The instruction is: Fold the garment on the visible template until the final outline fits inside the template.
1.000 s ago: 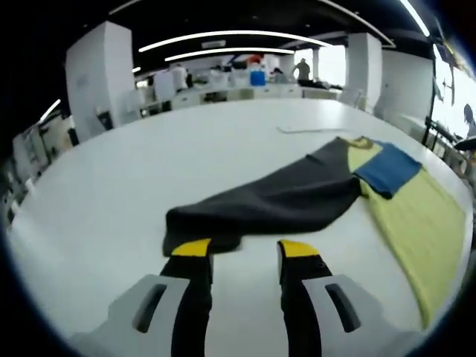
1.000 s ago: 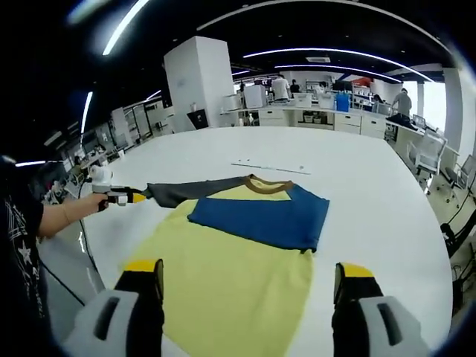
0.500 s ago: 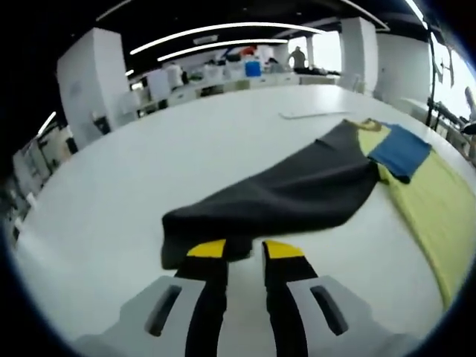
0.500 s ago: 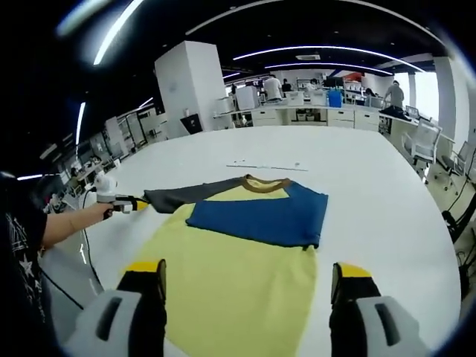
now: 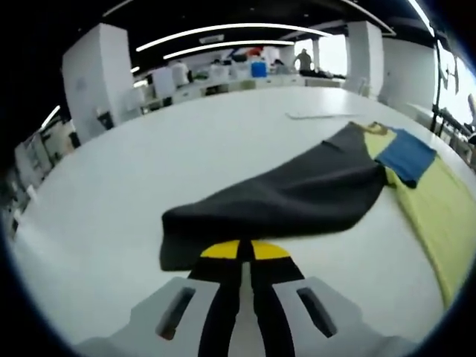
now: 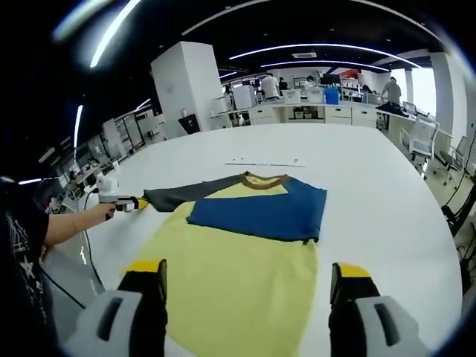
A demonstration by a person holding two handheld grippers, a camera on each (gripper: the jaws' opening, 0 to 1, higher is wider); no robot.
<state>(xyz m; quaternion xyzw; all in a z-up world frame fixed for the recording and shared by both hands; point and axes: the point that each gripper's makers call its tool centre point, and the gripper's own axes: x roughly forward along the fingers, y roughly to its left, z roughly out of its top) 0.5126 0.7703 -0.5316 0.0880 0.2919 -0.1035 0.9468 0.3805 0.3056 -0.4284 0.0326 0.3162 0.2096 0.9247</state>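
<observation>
The shirt lay spread on the white bench, yellow body flat. The blue sleeve was already folded across the chest; the dark sleeve lay stretched outward, not yet folded. The left tool had its jaws pressed together on that sleeve's cuff. The right tool hung wide open and empty above the hem. By my reckoning most folds remained. No template outline or readable writing could be made out.

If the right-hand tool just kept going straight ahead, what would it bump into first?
Probably the yellow shirt body lying between its open jaws, then the blue sleeve folded across it; its height above the table is unclear.
</observation>
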